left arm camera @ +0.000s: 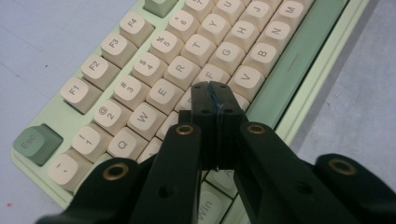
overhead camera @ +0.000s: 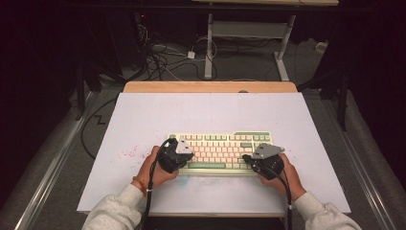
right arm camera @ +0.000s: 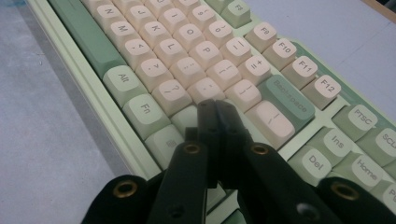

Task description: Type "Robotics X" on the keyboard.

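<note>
So both claws are pinched fully shut with nothing held, left claw [left arm camera: 215, 88] over the D/F keys, right claw [right arm camera: 215, 106] near Enter. Keyboard [overhead camera: 221, 149] sits on the white tabletop [overhead camera: 201, 110]: mint-green case, cream caps. Probably rigid, heavyish; keycaps pop off, so grab the case edges.

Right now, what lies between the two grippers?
In the high view, the keyboard's middle keys span the gap between left gripper and right gripper.
</note>
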Motion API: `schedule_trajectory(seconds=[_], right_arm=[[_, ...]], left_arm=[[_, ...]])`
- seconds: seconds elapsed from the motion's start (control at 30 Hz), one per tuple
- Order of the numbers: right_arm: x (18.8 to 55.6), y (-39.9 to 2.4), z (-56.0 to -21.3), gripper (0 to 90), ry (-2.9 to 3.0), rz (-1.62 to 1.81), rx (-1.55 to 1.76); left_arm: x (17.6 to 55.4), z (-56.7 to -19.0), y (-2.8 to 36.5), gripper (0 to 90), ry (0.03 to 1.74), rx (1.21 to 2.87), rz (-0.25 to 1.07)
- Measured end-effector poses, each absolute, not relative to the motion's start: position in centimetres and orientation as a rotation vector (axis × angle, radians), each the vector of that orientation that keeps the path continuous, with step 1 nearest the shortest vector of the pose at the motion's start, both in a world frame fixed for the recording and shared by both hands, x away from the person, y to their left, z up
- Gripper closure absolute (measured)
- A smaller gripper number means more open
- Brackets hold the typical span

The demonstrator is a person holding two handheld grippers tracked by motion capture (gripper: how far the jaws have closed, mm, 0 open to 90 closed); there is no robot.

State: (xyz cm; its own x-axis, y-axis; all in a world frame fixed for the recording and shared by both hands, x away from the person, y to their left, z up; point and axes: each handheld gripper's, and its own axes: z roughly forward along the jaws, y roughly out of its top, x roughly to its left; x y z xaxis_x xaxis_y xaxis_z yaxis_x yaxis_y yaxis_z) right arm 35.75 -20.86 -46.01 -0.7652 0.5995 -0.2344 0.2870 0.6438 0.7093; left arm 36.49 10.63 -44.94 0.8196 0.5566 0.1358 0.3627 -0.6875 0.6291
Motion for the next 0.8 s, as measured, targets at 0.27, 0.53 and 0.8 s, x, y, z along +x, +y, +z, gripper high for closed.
schedule_trajectory(seconds=[0.27, 0.53, 0.8], right_arm=[[35.71, -20.81, -46.0, 90.0, 2.409, 0.925, 0.696], [35.63, -20.73, -45.98, 90.0, 2.406, 0.912, 0.689], [35.58, -20.68, -45.99, 90.0, 2.403, 0.909, 0.691]], left_arm=[[36.4, -44.72, 10.63, 87.3, 0.666, 2.402, 0.428], [36.21, -44.76, 10.36, 87.3, 0.657, 2.425, 0.444], [36.17, -44.66, 10.53, 87.2, 0.663, 2.421, 0.461]])
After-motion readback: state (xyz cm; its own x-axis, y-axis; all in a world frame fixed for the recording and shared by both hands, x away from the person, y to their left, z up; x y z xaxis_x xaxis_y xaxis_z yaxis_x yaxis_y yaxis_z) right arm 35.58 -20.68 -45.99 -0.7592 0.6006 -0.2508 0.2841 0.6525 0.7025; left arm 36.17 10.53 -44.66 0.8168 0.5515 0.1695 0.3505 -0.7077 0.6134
